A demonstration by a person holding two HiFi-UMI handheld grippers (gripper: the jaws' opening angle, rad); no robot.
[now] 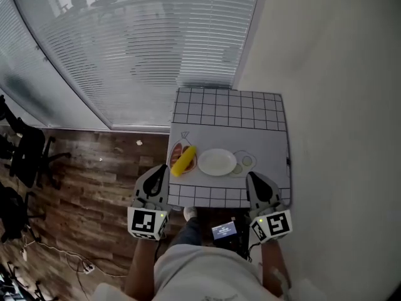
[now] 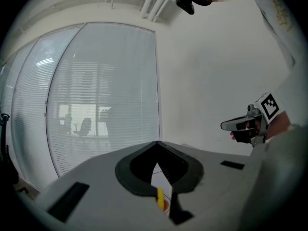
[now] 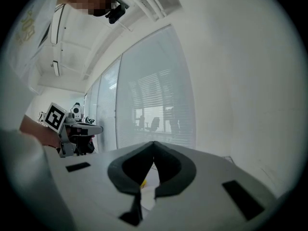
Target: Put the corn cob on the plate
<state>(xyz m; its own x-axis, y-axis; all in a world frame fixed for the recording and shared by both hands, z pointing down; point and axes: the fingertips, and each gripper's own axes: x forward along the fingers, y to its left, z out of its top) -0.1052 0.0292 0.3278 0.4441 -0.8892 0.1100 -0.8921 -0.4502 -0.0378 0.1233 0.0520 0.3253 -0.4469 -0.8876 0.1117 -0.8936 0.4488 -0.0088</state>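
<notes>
A yellow corn cob point(image 1: 183, 160) lies on a red-brown printed patch at the left of the small gridded table point(image 1: 263, 115). To its right sits an empty white plate point(image 1: 217, 162). Both grippers hover at the table's near edge, apart from the corn. My left gripper point(image 1: 160, 170) is shut and empty, just below the corn. My right gripper point(image 1: 254, 178) is also shut and empty, to the right of and below the plate. In the left gripper view the closed jaws point(image 2: 157, 144) show a yellow sliver of corn point(image 2: 159, 199) through the gap. The right gripper view point(image 3: 154, 144) shows the same closed jaws.
Window blinds point(image 1: 144, 42) stand behind the table and a white wall point(image 1: 338, 74) runs along its right. Wooden floor point(image 1: 94, 168) with office chairs point(image 1: 28, 155) and cables lies to the left. A small screen device point(image 1: 224, 231) hangs at the person's waist.
</notes>
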